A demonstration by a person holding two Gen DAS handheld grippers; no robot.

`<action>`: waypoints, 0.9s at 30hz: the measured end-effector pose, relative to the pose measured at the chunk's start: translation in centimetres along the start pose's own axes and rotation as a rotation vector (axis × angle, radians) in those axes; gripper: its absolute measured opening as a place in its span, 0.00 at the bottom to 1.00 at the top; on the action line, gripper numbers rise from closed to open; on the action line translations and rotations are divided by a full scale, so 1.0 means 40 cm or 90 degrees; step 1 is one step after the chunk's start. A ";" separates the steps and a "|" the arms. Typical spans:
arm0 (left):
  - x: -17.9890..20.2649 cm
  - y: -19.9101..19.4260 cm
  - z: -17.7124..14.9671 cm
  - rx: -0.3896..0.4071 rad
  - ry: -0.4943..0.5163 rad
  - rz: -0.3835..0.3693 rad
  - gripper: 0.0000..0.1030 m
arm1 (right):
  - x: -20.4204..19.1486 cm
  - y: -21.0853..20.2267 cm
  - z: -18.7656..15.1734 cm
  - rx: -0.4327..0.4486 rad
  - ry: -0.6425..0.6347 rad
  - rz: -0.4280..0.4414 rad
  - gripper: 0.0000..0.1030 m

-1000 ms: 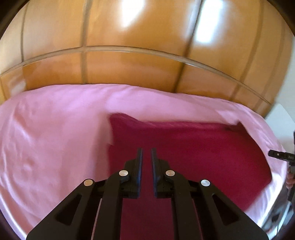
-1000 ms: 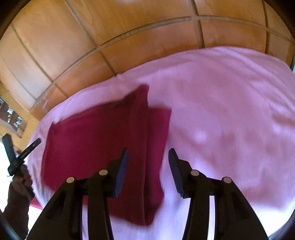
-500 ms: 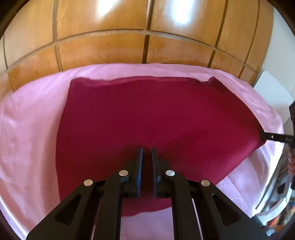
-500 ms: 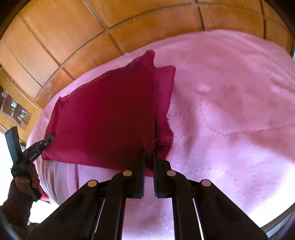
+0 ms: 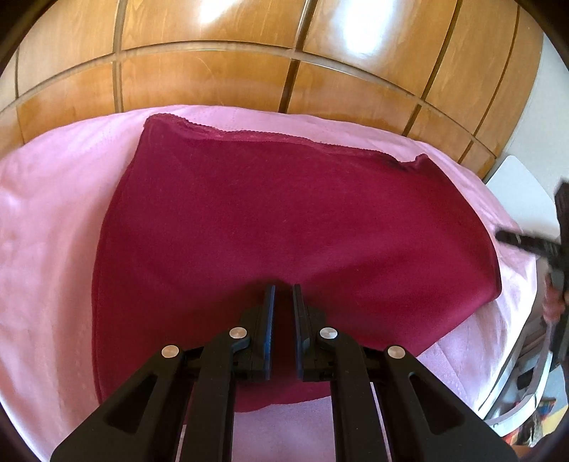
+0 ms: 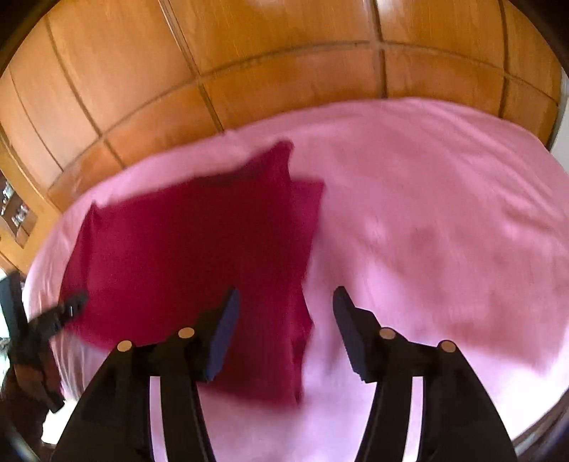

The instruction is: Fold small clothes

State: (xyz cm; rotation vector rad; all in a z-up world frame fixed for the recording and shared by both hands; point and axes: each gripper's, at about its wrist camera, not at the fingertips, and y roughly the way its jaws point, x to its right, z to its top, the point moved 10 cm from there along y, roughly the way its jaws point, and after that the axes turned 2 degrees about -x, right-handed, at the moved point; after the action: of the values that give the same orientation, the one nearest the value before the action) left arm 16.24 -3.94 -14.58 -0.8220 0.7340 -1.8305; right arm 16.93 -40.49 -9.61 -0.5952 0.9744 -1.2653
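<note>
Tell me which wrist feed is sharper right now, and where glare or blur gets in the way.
Left wrist view: sharp on the red garment, with window glare on the wooden panels; only the right gripper at the frame edge is smeared. Right wrist view: motion-blurred throughout, garment edges and pink bedspread soft.

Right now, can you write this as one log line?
step: fold | dark red garment: flat on pink bedsheet | left gripper: shut on garment | right gripper: just opened, empty
</note>
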 end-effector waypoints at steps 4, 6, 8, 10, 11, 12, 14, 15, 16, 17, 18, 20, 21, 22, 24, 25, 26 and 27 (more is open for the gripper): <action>0.003 -0.003 -0.002 0.000 -0.001 -0.002 0.07 | -0.011 0.106 0.085 -0.014 0.040 -0.009 0.41; -0.004 -0.006 -0.004 0.002 -0.006 -0.004 0.09 | -0.001 0.163 0.120 -0.025 0.055 -0.041 0.16; -0.022 -0.008 -0.002 0.010 -0.034 -0.003 0.09 | 0.039 0.207 0.134 -0.035 0.074 -0.101 0.12; -0.043 -0.010 0.001 0.015 -0.076 -0.014 0.09 | 0.084 0.257 0.125 -0.058 0.117 -0.108 0.15; -0.053 -0.017 0.001 0.016 -0.099 -0.024 0.09 | 0.092 0.266 0.129 -0.045 0.135 -0.100 0.17; -0.059 -0.025 0.000 0.018 -0.113 -0.030 0.09 | 0.094 0.266 0.133 -0.036 0.142 -0.098 0.17; -0.074 -0.047 -0.005 0.023 -0.130 -0.036 0.09 | 0.101 0.268 0.136 -0.025 0.162 -0.077 0.19; -0.082 -0.060 -0.008 0.025 -0.136 -0.037 0.09 | 0.105 0.267 0.136 -0.021 0.168 -0.062 0.19; -0.092 -0.074 -0.012 0.028 -0.142 -0.036 0.09 | 0.111 0.264 0.136 -0.019 0.169 -0.051 0.24; -0.108 -0.094 -0.018 0.033 -0.148 -0.029 0.09 | 0.120 0.260 0.134 -0.020 0.166 -0.061 0.49; -0.124 -0.111 -0.025 0.038 -0.153 -0.021 0.09 | 0.137 0.255 0.129 -0.021 0.163 -0.088 0.53; -0.169 -0.148 -0.037 0.046 -0.161 -0.002 0.09 | 0.145 0.238 0.129 -0.017 0.162 -0.092 0.63; -0.191 -0.163 -0.045 0.048 -0.165 0.010 0.09 | 0.147 0.223 0.130 -0.012 0.156 -0.112 0.67; -0.212 -0.176 -0.055 0.049 -0.168 0.022 0.09 | 0.141 0.205 0.135 0.001 0.138 -0.135 0.68; -0.251 -0.203 -0.085 0.047 -0.185 0.032 0.09 | 0.125 0.176 0.135 0.025 0.103 -0.170 0.69; -0.260 -0.209 -0.097 0.047 -0.191 0.031 0.09 | 0.114 0.172 0.136 0.034 0.091 -0.184 0.69; -0.270 -0.213 -0.109 0.045 -0.196 0.031 0.09 | 0.097 0.150 0.136 0.050 0.074 -0.197 0.69; -0.274 -0.212 -0.113 0.043 -0.198 0.030 0.09 | 0.085 0.136 0.133 0.060 0.068 -0.199 0.69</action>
State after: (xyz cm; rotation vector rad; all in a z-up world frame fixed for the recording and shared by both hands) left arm 11.64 9.79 -13.04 -1.0080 0.4855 -1.6265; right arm 24.29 -43.19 -12.41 -0.6276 0.9271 -1.6265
